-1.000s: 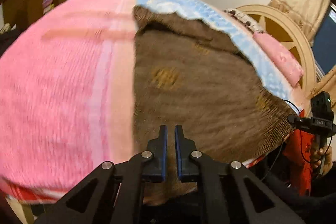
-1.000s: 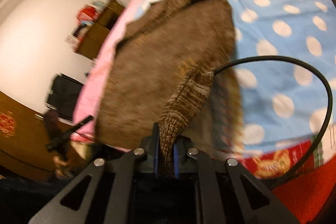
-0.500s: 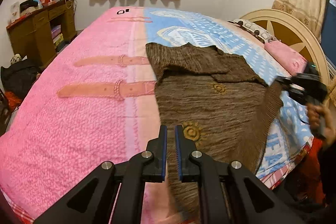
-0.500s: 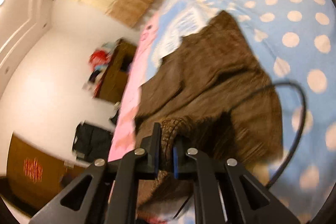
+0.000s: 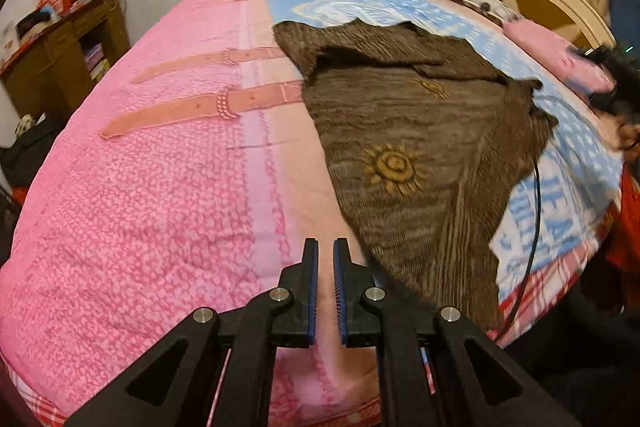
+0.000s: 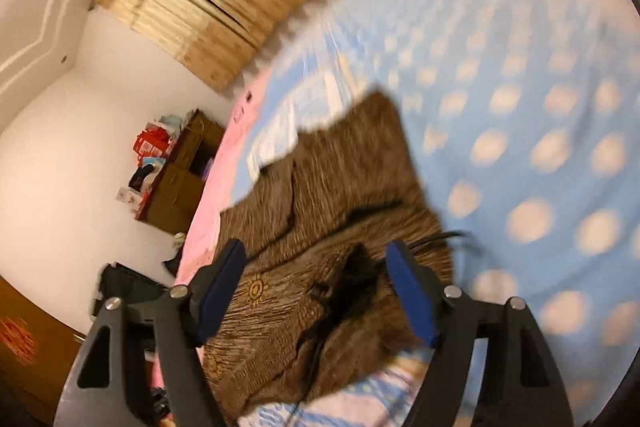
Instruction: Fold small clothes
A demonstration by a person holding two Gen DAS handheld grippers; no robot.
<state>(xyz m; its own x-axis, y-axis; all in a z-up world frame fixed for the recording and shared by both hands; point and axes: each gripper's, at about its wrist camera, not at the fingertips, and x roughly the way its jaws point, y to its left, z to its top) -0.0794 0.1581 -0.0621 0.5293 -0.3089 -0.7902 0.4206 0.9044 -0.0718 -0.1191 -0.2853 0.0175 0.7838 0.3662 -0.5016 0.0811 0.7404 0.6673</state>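
My right hand-held gripper (image 6: 316, 291) hangs released directly over the brown sweater (image 5: 420, 147); my left hand-held gripper (image 5: 325, 291), nearly clenched and empty, sits beside its left edge.

Pink bedspread (image 5: 160, 195) left of the brown sweater (image 5: 420, 147) lies flat and unobstructed. A black cable (image 5: 534, 227) crosses the sweater's right edge.
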